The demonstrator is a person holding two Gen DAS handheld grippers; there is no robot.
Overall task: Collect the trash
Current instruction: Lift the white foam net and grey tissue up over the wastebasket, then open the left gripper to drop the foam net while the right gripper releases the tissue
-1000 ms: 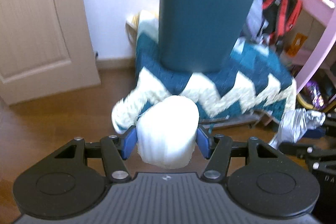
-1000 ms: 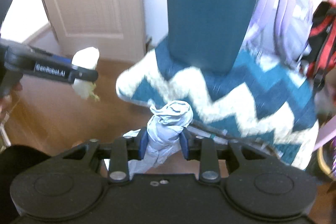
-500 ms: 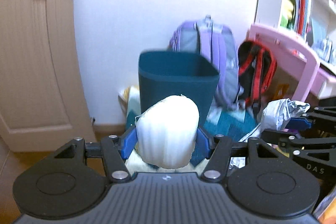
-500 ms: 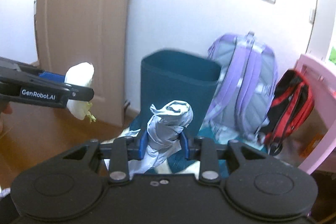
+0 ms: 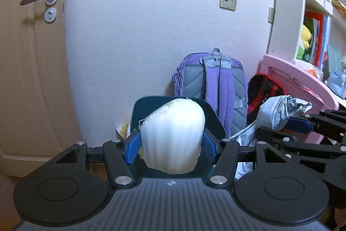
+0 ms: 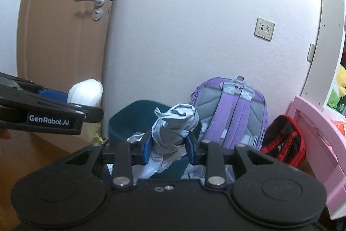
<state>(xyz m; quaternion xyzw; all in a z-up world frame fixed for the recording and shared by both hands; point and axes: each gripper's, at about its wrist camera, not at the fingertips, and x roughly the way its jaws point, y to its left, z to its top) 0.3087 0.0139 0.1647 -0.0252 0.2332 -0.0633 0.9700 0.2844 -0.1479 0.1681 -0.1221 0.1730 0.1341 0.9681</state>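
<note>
My left gripper (image 5: 172, 144) is shut on a pale white cabbage chunk (image 5: 173, 135), held in front of the open top of a dark teal trash bin (image 5: 213, 117). The cabbage also shows in the right wrist view (image 6: 86, 93), left of the bin (image 6: 127, 120). My right gripper (image 6: 168, 147) is shut on a crumpled grey plastic wrapper (image 6: 173, 127), level with the bin's rim. In the left wrist view the wrapper (image 5: 279, 110) and right gripper sit to the right of the bin.
A purple backpack (image 5: 213, 83) and a red-black bag (image 5: 265, 87) lean on the white wall behind the bin. A pink desk (image 5: 300, 83) with bookshelves stands at right. A wooden door (image 5: 28, 57) is at left. Wood floor below.
Both grippers have risen and tilted up with their loads. The bin has dropped from filling the upper view to sitting low behind the fingers, its open top now visible.
</note>
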